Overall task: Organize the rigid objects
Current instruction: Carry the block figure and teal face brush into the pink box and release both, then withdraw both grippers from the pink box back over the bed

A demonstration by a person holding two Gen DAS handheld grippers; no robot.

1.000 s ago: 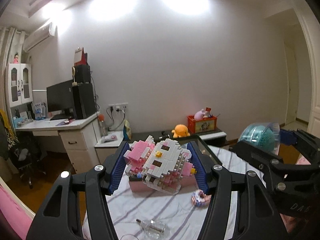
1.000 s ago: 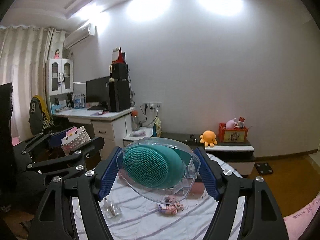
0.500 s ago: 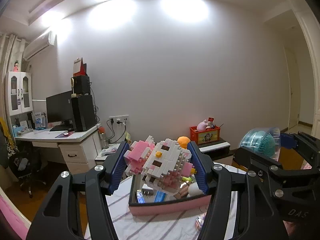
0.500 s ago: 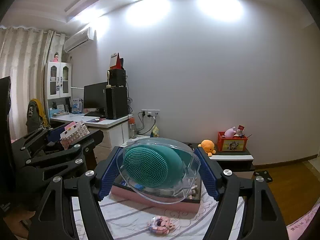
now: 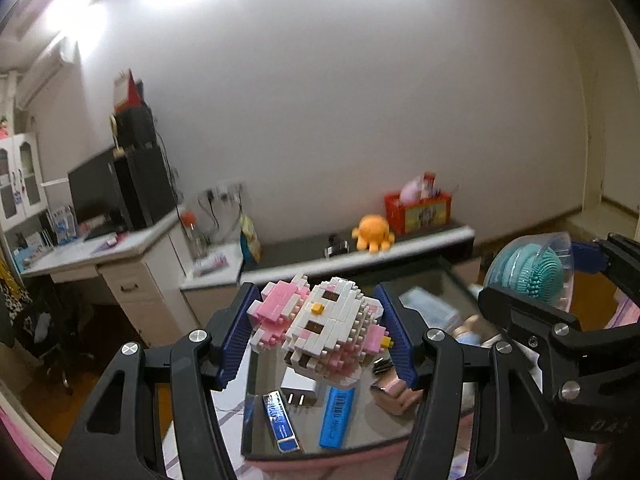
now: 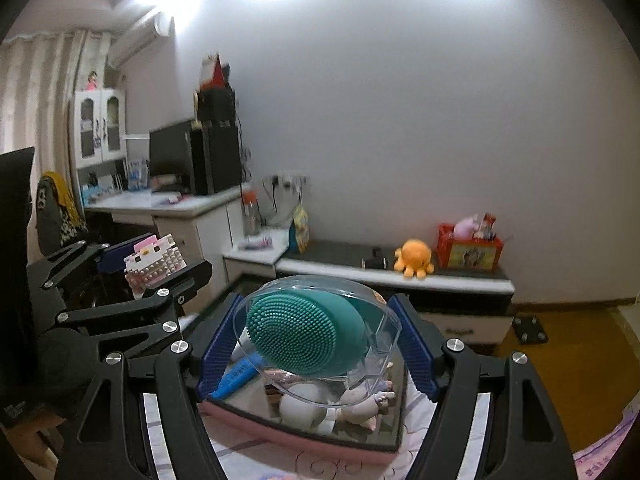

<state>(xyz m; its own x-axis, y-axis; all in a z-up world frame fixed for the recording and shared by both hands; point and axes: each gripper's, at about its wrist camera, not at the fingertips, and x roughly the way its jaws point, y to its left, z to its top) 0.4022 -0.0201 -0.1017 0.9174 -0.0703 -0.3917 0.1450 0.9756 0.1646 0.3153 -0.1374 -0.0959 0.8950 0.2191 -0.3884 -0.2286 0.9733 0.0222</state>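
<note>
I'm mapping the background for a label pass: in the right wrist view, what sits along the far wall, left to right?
White cabinet → monitor → black speaker → wall sockets → orange plush octopus → red box.

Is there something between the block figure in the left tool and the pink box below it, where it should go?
Nothing blocks the air below the block figure. The pink box is open, but a white charger and blue packs already lie directly under it.
</note>
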